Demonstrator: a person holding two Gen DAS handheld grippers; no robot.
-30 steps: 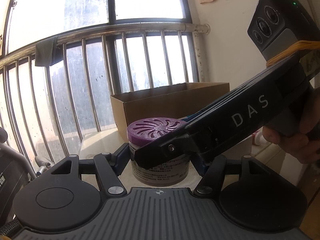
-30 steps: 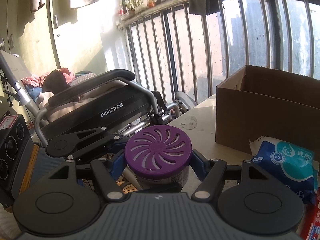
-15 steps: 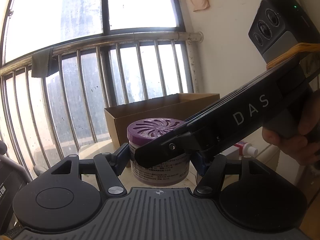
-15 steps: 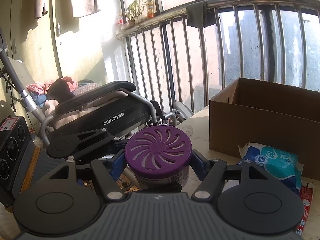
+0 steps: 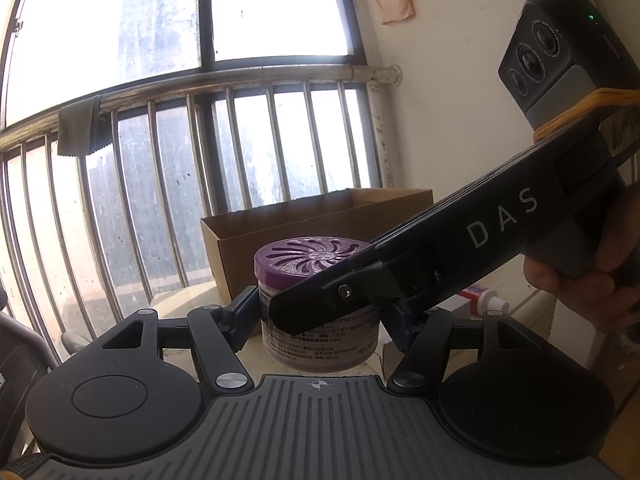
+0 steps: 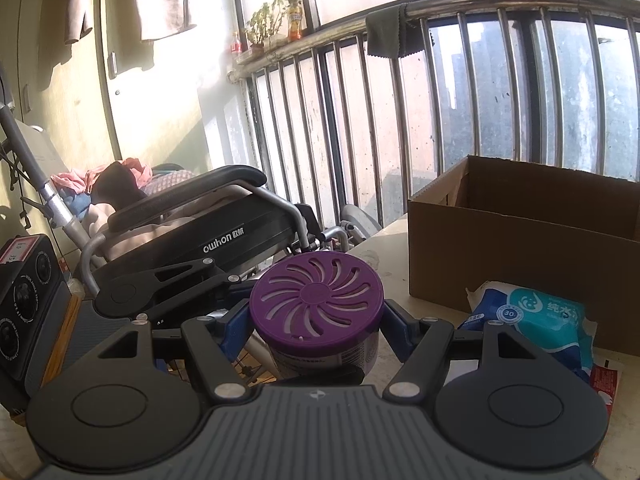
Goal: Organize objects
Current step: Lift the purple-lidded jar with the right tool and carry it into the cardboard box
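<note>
Lifted slightly, both my left gripper (image 5: 318, 314) and right gripper (image 6: 316, 326) clamp the purple-lidded round plastic jar (image 6: 316, 308); next, the brown cardboard box (image 6: 520, 240) ahead.

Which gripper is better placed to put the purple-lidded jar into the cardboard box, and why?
Right, probably. Both grippers clamp the jar, but the right gripper faces the open cardboard box directly with a clear path, while the left gripper has the right one crossing before it.

Sunlit balcony: barred window (image 5: 240, 152), cream wall (image 5: 448, 80), parked wheelchair (image 6: 208, 232).
</note>
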